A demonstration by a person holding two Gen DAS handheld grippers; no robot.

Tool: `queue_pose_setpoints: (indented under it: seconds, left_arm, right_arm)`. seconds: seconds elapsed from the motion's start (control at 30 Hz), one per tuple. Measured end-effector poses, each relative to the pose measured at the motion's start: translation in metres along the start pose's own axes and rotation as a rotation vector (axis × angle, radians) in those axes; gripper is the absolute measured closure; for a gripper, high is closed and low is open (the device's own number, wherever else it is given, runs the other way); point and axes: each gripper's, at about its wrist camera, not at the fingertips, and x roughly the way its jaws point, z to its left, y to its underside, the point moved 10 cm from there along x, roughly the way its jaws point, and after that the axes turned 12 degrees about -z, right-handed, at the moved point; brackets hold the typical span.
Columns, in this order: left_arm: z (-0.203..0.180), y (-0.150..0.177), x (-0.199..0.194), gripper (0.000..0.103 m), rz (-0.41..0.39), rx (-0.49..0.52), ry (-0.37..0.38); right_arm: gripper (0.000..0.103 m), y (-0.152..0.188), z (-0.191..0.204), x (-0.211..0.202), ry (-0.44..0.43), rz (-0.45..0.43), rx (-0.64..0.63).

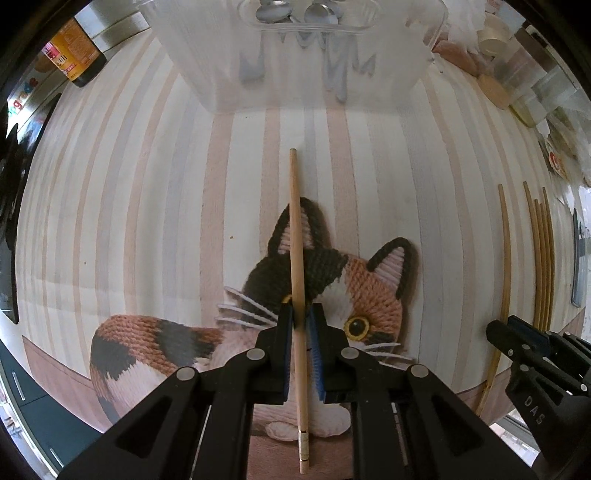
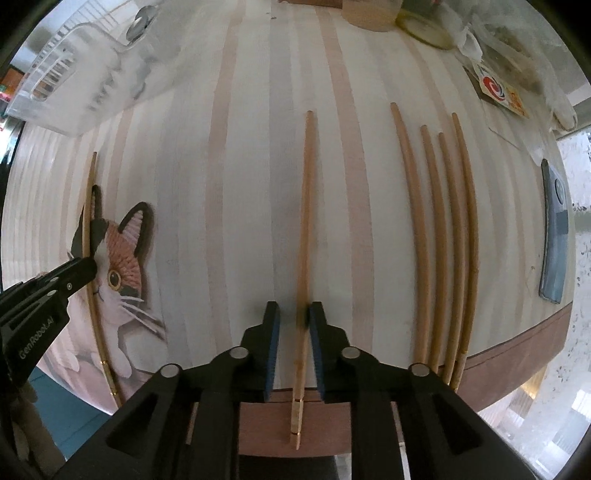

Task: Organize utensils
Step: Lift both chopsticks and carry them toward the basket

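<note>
Roughly, largest to smallest:

Table [image 2: 240,166]: striped cloth in pale pink, grey and white covered it, with a knitted-look cat picture [image 1: 369,280] printed near the front edge.

Clear bin [image 1: 295,74]: stood at the far side of the table; metal spoons [image 1: 273,11] and other cutlery showed inside through the frosted wall.

Left gripper [image 1: 302,317]: tongs nearly together around a chopstick [image 1: 296,240], blue pads close on both sides; whether they pressed it or only flanked it, I could not tell. That stick pointed away toward the bin and crossed the cat's ear.

Right gripper [image 2: 294,317]: tongs apart, a second chopstick [image 2: 306,221] between them, lying close to the right pad with a clear gap on the left side. Its butt end overhung the table's front edge.

Loose chopsticks [image 2: 443,240]: four lay side by side on the cloth to the right of the right gripper, roughly parallel, tips pointing away.

Bottle [image 1: 74,55]: dark, orange label, far left corner.

Clutter: jars and packets at the far right; details too blurred.
</note>
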Motion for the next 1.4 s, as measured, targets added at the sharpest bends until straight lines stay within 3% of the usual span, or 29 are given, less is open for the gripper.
queue_pose_setpoints:
  seconds: [0.27,0.37,0.7,1.07,1.4]
  left_arm:
    - [-0.002,0.001,-0.001,0.098,0.000,0.004,-0.007]
    - [0.000,0.002,-0.002,0.098,-0.004,0.002,-0.021]
    - [0.042,-0.019,-0.052,0.099,-0.141,-0.045,-0.109]
    - [0.094,-0.070,-0.146,0.099,-0.337,-0.149,-0.143]
    - [0.088,-0.149,-0.223,0.099,-0.508,-0.126,-0.100]
  right_arm:
    - [0.082,0.008,0.006,-0.003,0.006,-0.012,-0.009]
    - [0.096,0.009,0.000,-0.007,0.017,-0.028,0.004]
    - [0.096,0.010,-0.004,-0.030,-0.042,-0.082,0.027]
    - [0.096,-0.046,0.012,-0.101,-0.140,-0.236,-0.004]
    - [0.096,-0.127,0.045,-0.170,-0.263,-0.393,-0.027]
